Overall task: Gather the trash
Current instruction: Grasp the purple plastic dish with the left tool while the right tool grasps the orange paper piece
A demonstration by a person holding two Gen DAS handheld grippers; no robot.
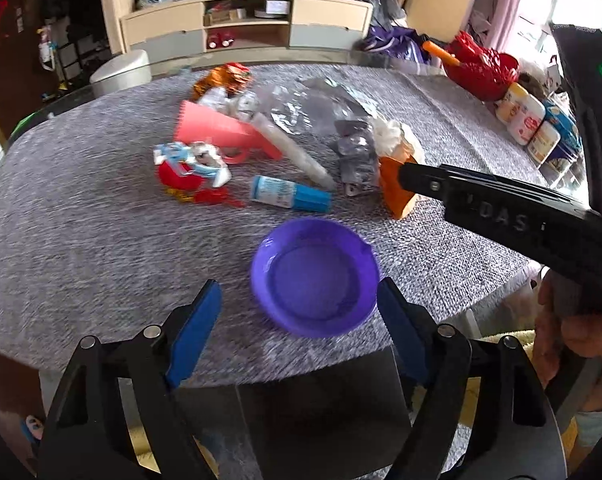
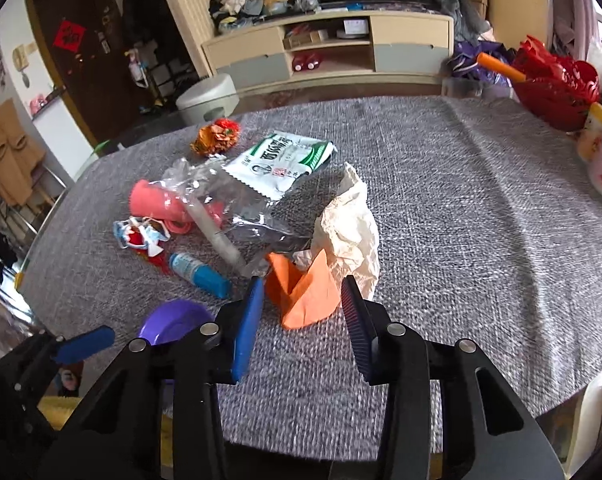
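Trash lies scattered on the grey table (image 2: 481,208). An orange paper piece (image 2: 305,292) sits with crumpled cream paper (image 2: 353,232) behind it. My right gripper (image 2: 303,296) is open with its fingers on either side of the orange piece; it also shows in the left wrist view (image 1: 409,178), by the orange piece (image 1: 393,192). My left gripper (image 1: 299,300) is open and empty, its fingers flanking a purple bowl (image 1: 315,276) without gripping it. The bowl also shows in the right wrist view (image 2: 173,320). A blue tube (image 2: 199,274), a clear plastic bag (image 2: 229,200) and a green-white packet (image 2: 281,160) lie further back.
A pink dustpan (image 1: 217,128), a red and white wrapper (image 1: 189,168) and an orange foil wrapper (image 1: 225,78) lie on the left. A red basket (image 2: 557,92) and bottles (image 1: 529,120) stand at the table's right edge. A cabinet (image 2: 329,52) stands behind.
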